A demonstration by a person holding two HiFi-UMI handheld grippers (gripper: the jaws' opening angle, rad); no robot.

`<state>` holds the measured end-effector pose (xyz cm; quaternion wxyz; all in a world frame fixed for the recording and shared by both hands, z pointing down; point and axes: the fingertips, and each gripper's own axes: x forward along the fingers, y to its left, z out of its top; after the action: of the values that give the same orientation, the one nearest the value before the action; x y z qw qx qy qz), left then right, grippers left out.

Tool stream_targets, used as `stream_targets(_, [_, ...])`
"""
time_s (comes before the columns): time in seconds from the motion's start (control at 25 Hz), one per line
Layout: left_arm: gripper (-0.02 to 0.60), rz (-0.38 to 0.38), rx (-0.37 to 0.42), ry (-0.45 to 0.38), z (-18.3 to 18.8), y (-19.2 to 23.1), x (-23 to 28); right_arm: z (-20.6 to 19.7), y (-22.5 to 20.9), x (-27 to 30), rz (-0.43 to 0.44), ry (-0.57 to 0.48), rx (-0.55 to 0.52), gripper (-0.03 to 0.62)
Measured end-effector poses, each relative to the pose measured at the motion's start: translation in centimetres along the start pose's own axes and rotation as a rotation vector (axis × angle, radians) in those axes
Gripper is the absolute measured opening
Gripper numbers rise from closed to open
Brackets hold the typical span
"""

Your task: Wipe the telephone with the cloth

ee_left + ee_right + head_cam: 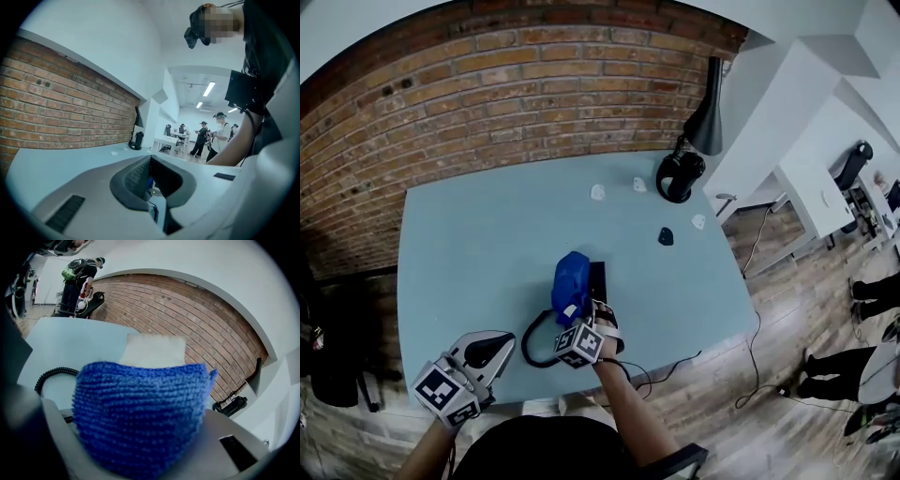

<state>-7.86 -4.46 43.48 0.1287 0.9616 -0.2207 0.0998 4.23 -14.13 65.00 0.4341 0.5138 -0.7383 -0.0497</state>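
Fingers on the left gripper (pixel 500 343) look pressed together at the tips with nothing in them. It's parked low at the near left edge of the counter (pixel 478 244), well apart from the telephone (pixel 598 278). Moving right, the black coiled cord (pixel 534 339) loops on the counter between the two grippers. Then comes the right gripper (pixel 584 317), fingers clamped on the blue cloth (pixel 570 279), which bulges out past the tips and fills most of the right gripper view. That cloth is up against the left side of the black telephone, roughly mid-counter toward the front, so only a dark strip of the telephone shows beside it. Far right at the back, a black lamp (pixel 705 120) stands by the brick wall (pixel 487 94).
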Motion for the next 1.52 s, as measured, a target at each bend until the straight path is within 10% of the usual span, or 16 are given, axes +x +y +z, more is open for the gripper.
stream_targets(1.24, [0.023,0.039,-0.084,0.011,-3.4,-0.4,0.3,-5.4,7.7,-4.4,0.196,0.010,-0.014,0.060])
stream_targets(1.52, [0.023,0.069,-0.081,-0.005,-2.7,0.4,-0.8,-1.5,4.5,-6.1,0.508,-0.112,0.501,0.091])
